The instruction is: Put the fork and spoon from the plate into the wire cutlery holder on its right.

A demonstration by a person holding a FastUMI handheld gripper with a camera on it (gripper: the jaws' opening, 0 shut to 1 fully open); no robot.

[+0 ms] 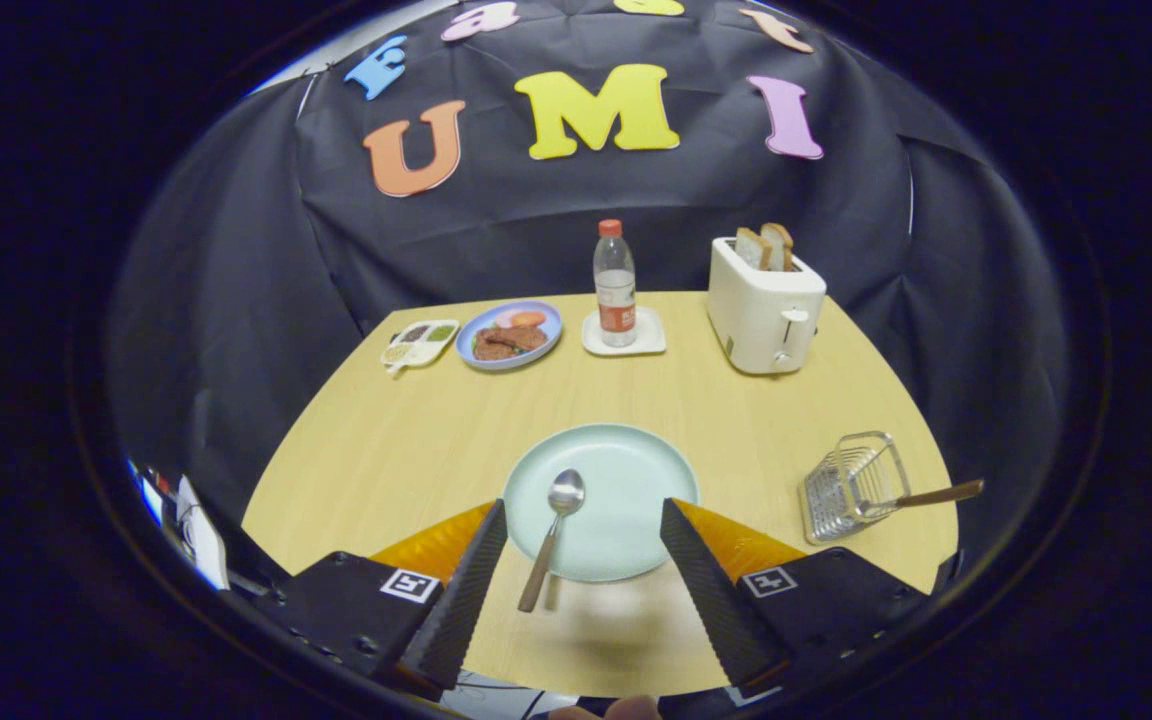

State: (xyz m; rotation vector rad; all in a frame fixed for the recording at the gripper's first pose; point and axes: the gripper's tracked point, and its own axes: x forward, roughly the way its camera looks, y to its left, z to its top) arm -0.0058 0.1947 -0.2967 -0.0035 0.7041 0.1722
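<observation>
Table [416,440] lower centre: our gripper [584,520] gapes wide, empty, straddling the spoon [554,530] on the plate [626,470] for pickup; holder [851,485] lower right.

I work at a pale wooden table [406,440] under even light, its far edge against a black cloth wall [236,280] that drapes in folds across the upper frame. In the lower left, past the table's edge, I glimpse something bright, perhaps papers or equipment, too blurred to tell.

Gripper [584,530]: ribbed wedge jaws, orange side panels, square tags on black mounts, possibly screws.
</observation>
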